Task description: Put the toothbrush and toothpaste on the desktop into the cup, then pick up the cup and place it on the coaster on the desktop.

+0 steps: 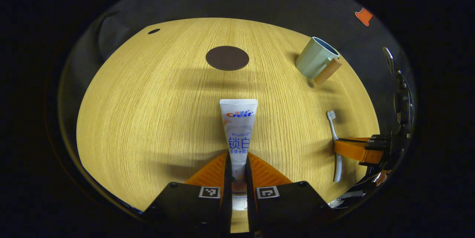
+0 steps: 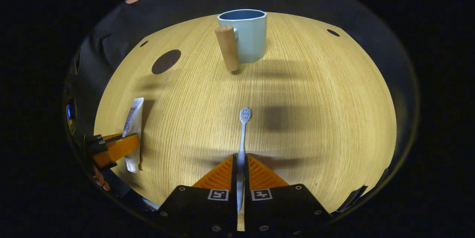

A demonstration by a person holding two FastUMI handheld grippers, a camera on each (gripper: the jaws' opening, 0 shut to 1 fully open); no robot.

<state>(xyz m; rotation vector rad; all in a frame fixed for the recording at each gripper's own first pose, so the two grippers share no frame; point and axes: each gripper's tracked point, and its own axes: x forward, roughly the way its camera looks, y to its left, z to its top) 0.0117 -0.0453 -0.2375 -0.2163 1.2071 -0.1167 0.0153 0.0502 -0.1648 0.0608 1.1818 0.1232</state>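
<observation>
Between the left gripper [image 1: 237, 171]'s fingers lies the toothpaste [image 1: 238, 126], pinched near its cap, which is partly hidden. Ahead sits the coaster [image 1: 227, 58], the cup [image 1: 315, 58] to its right. The right gripper [image 2: 240, 173]'s fingers pinch the toothbrush [image 2: 243, 134] handle, its end hidden; both lie on the table [image 2: 315, 119].

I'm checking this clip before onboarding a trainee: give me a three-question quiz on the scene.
1. True or false: the left gripper is shut on the toothpaste tube.
2. What does the right gripper hold? A) toothbrush B) a spoon C) a comb
3. Fill in: the cup stands on the ____, apart from the coaster.

Key: 1 true; 2 A; 3 desktop.
</observation>
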